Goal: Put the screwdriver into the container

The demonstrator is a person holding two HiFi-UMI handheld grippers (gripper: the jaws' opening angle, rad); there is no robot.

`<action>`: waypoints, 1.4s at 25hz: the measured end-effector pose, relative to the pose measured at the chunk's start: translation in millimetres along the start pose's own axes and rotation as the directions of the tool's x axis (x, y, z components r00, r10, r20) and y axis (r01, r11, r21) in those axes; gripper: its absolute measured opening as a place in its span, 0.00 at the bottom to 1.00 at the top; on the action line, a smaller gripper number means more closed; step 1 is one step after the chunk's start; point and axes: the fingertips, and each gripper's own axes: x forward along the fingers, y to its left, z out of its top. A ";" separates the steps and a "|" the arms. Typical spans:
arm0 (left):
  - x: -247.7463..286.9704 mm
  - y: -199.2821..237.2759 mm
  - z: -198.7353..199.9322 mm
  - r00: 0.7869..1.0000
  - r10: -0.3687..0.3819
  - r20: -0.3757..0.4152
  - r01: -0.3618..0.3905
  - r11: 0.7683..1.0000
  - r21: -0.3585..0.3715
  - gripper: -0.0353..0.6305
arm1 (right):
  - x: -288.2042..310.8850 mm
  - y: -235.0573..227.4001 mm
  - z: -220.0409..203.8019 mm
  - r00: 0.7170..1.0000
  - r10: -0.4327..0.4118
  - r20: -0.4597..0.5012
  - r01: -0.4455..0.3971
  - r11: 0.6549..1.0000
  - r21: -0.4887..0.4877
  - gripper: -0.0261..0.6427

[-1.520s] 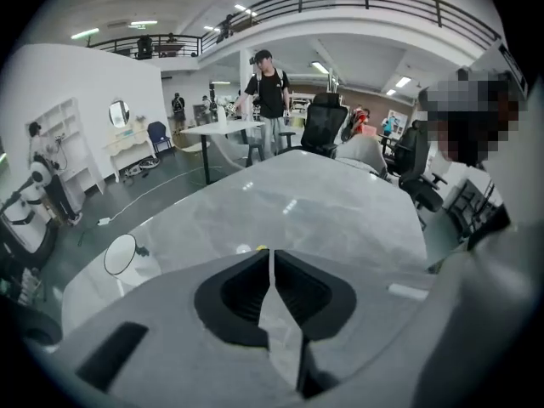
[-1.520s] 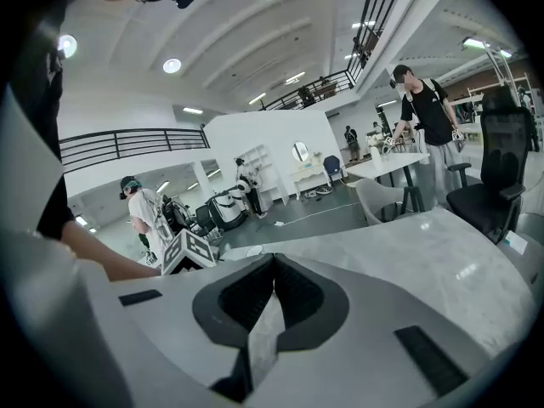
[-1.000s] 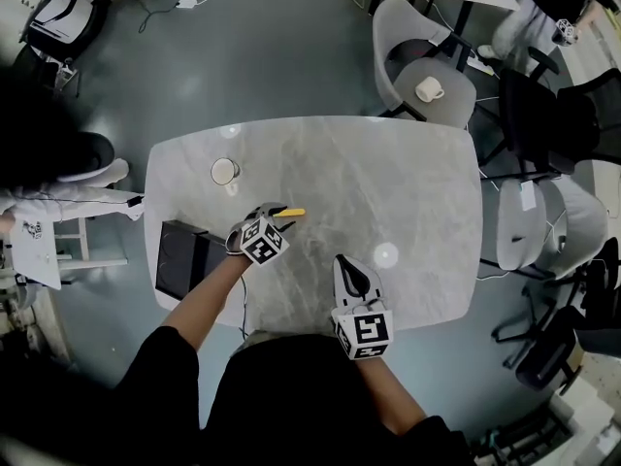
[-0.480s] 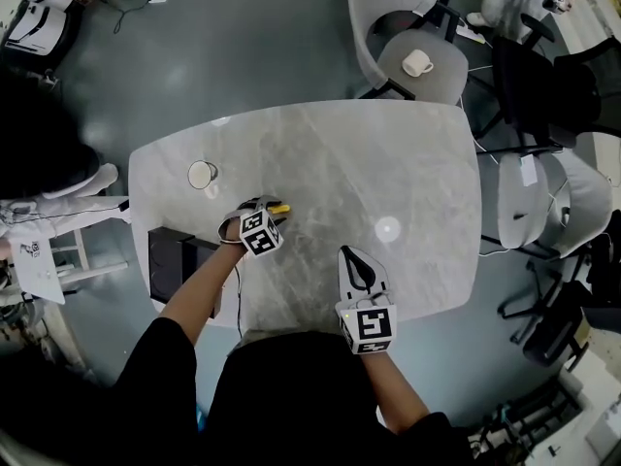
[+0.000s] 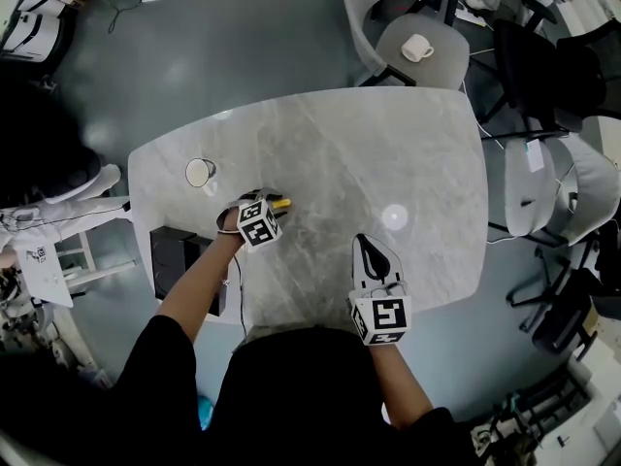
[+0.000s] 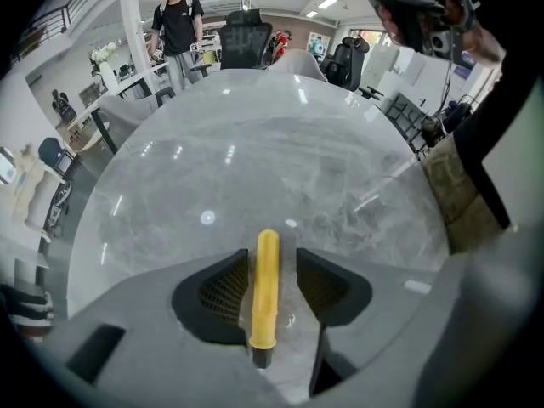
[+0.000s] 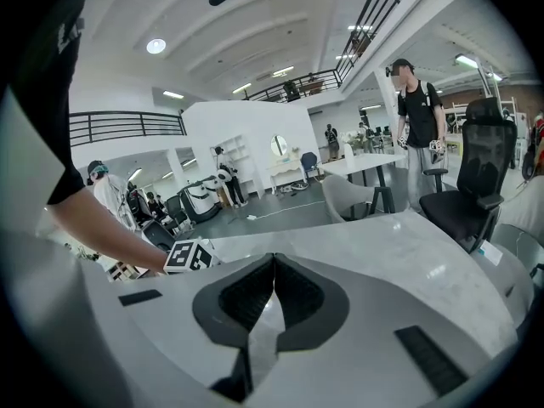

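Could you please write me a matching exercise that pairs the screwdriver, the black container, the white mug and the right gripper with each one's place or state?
1 screwdriver
2 black container
3 white mug
4 right gripper

A on a chair seat
B jaws together, empty
C between the left gripper's open jaws
D at the table's left edge

Pairs: 1-C, 2-D, 3-A, 4-B

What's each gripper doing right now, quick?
Left gripper: open, with the yellow screwdriver lying between its jaws, not clamped.
Right gripper: shut, holding nothing.
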 end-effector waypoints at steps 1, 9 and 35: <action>0.1 0.4 0.2 1.000 -0.001 -0.002 0.001 1.000 0.003 0.33 | -1.4 -1.5 0.9 1.000 -0.001 0.002 0.001 1.000 -0.002 0.06; 0.9 -7.8 -0.3 0.999 0.025 -0.029 -0.024 0.999 0.037 0.19 | -10.6 -9.5 2.0 1.000 -0.018 0.017 0.017 1.000 0.013 0.06; -259.4 -47.1 11.7 0.721 0.422 0.550 -0.077 0.838 -0.541 0.18 | -2.5 100.5 6.2 0.982 0.186 -0.021 -0.187 0.977 -0.106 0.06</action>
